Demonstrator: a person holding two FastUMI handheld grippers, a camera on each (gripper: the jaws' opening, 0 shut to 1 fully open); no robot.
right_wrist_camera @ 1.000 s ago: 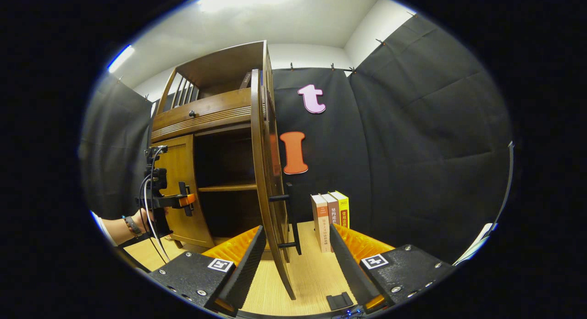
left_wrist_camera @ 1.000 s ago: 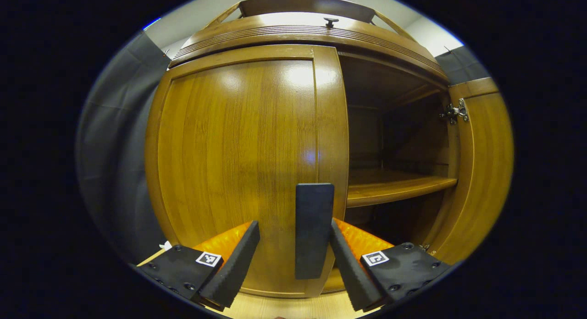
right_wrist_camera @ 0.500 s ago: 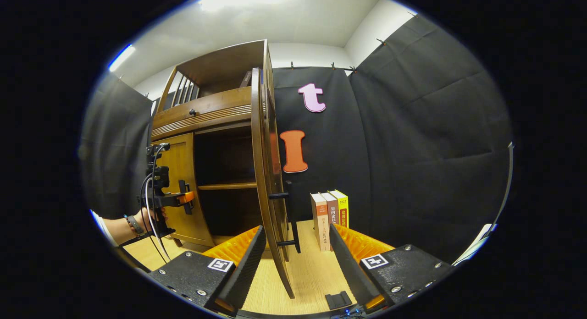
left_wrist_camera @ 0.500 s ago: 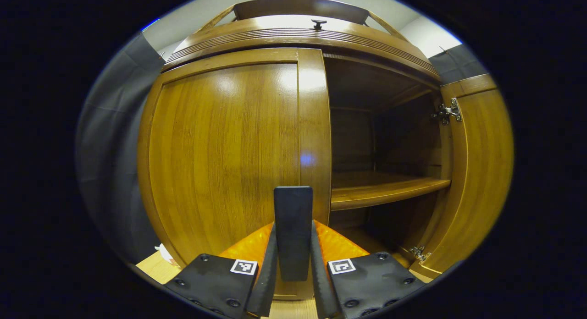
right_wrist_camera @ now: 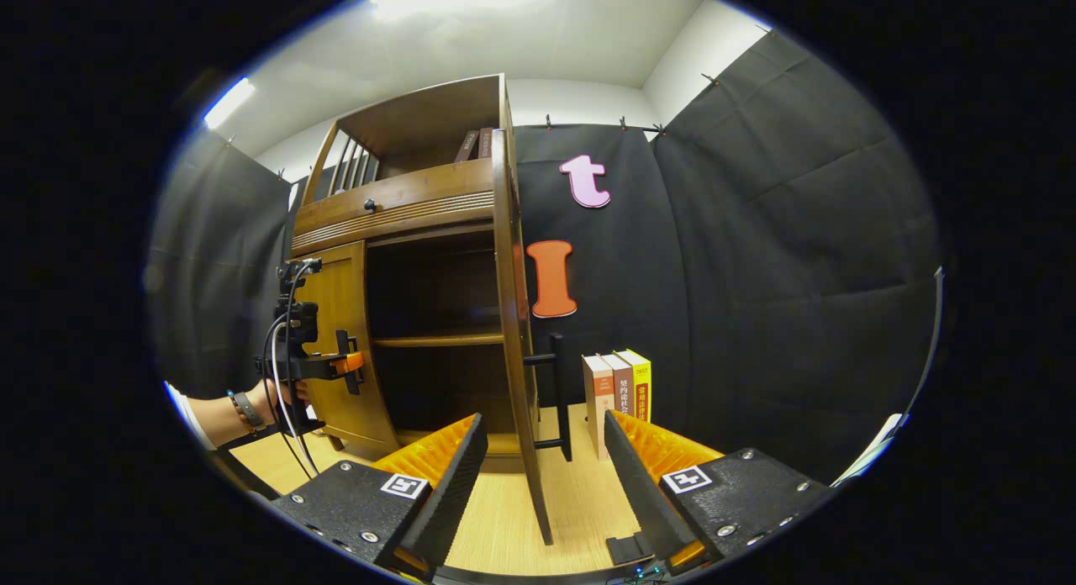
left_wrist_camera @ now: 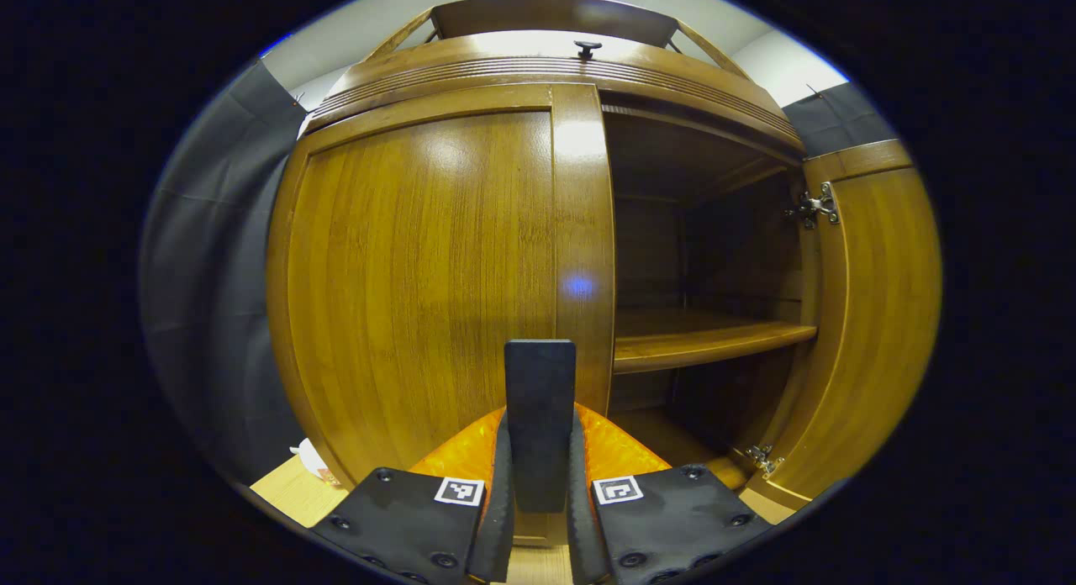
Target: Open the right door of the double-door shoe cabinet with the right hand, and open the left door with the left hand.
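Note:
In the left gripper view the wooden shoe cabinet stands close in front of me. Its left door lies against the cabinet front. The door's dark bar handle stands upright between my fingers, and my left gripper is shut on it. The right door is swung wide open, showing a shelf. In the right gripper view that right door is seen edge-on with its handle. My right gripper is open, a little back from the door and touching nothing. The left gripper sits at the left door.
Three books stand on the wooden floor to the right of the open door, against the black cloth wall. A hand with a wristband holds the left gripper. A small dark piece lies on the floor near my right finger.
My left gripper went from open around the left door's handle to shut on it. My right gripper has shifted slightly, so the open right door stands more upright in its view.

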